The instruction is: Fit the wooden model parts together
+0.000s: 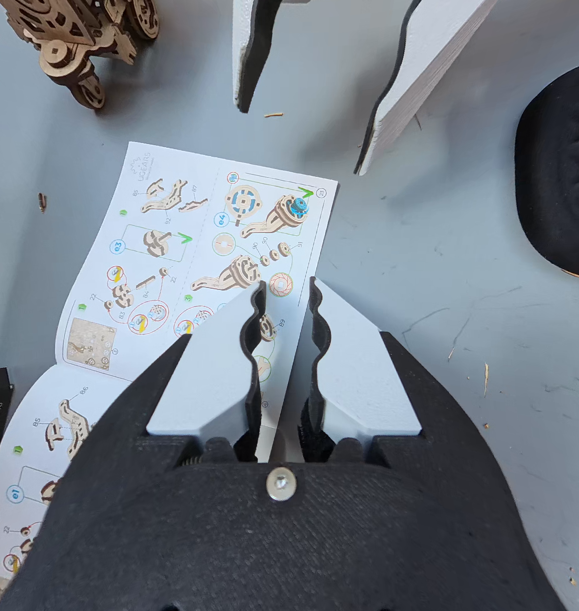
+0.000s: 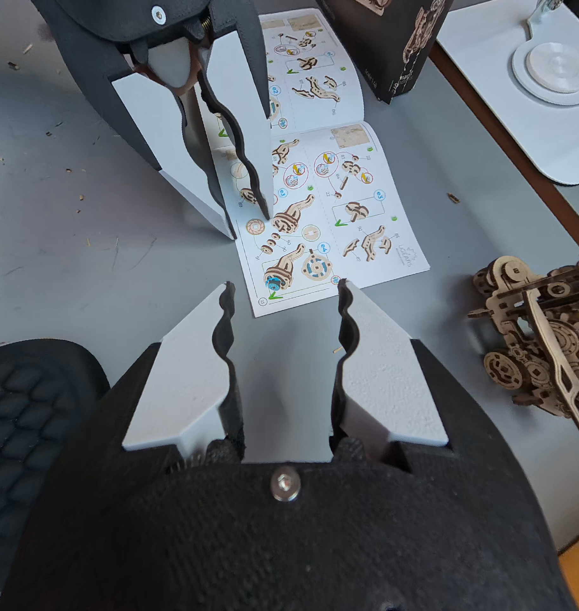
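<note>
My hobby workbench: a scratched grey table [image 2: 83, 281] strewn with wood splinters [image 2: 80, 198]. An open instruction booklet [image 2: 364, 231] lies at centre, a half-built wooden model [image 2: 539, 337] right of it, the kit's dark box [image 2: 390, 49] behind.

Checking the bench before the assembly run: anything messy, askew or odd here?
Small wood splinters litter the grey table, which is also scratched. The instruction booklet lies open and skewed. Both grippers, left and right, are open and hold no wooden part; the wooden model stands untouched.
</note>
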The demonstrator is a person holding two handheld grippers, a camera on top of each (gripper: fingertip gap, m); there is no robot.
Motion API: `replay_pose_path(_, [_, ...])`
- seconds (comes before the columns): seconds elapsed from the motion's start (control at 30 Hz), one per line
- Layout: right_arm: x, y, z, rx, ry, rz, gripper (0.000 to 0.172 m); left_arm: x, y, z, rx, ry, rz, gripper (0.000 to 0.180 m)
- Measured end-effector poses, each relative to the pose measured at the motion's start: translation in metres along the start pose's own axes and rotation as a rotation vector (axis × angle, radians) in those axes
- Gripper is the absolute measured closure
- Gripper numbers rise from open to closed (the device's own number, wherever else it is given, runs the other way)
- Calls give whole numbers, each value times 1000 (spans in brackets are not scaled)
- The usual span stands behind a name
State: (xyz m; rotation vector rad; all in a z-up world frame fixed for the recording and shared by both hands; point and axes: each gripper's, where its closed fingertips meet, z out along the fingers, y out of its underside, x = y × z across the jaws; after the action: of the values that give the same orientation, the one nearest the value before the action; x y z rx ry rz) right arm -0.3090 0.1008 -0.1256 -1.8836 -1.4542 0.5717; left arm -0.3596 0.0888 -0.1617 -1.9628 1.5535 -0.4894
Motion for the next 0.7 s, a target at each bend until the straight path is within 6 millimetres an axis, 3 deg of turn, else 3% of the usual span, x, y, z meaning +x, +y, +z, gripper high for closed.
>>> replay_pose_path(0.03, [1, 4, 0, -6, 21, 23, 108, 1, -1, 0, 2, 1, 6, 158])
replay_pose_path(0.13, [-9, 9, 0, 21, -18, 158, 102, 2, -1, 0, 7, -10, 15, 159])
replay_pose_path(0.2, [-16, 16, 1, 7, -72, 269, 97, 2, -1, -2, -8, -27, 20, 150])
replay_pose_path(0.3, [-22, 20, -2, 8, -135, 408, 87, -9, -15, -23, 76, -63, -44, 142])
replay_pose_path(0.37, [-29, 16, -5, 31, -213, 525, 76, -26, -18, -41, 140, -93, -134, 138])
replay_pose_path(0.43, [-36, 12, -6, 38, -270, 597, 63, -38, -8, -50, 147, -86, -203, 138])
replay_pose_path(0.53, [-41, 10, -4, 23, -272, 579, 44, -35, 19, -46, 56, -23, -216, 135])
replay_pose_path(0.7, [-43, 5, 2, 15, -254, 563, 32, -40, 44, -38, -27, -72, -173, 134])
